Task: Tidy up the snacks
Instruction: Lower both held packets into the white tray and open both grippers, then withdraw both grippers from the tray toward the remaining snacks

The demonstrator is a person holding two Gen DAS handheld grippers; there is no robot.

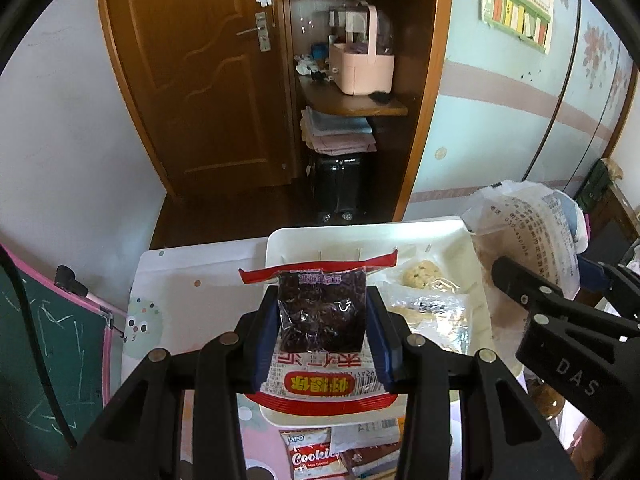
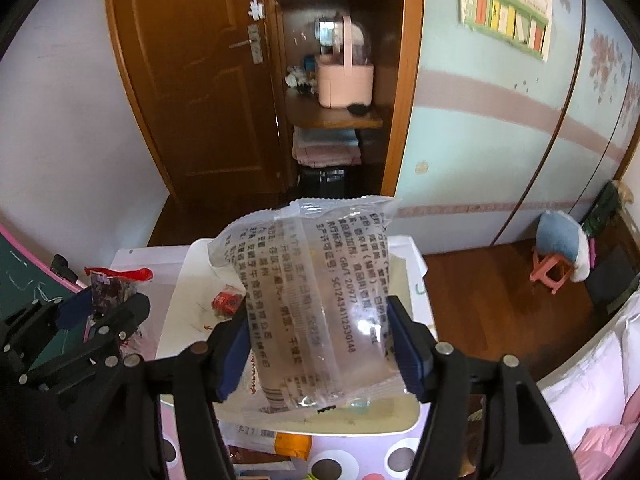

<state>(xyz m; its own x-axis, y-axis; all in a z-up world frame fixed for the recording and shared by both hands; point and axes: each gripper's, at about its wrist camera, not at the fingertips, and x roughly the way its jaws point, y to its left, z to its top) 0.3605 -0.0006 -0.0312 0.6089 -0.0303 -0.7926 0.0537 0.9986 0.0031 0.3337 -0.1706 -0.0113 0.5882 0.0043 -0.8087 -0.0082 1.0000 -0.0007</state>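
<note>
My left gripper clamps the dark packet, my right gripper the clear packet; I'd lower both into the white tray at twelve o'clock before releasing.

My right gripper holds a clear packet printed with black text, the blue pads pressing on its two sides, and it hangs above the white tray that sits on the dotted tabletop. At the tray's left edge my left gripper clamps a dark snack packet with a red top seal, while a small red packet lies inside the tray toward its left side. Near the tabletop's front edge, just before the tray, lie an orange wrapper and other flat packets I cannot make out.
</note>
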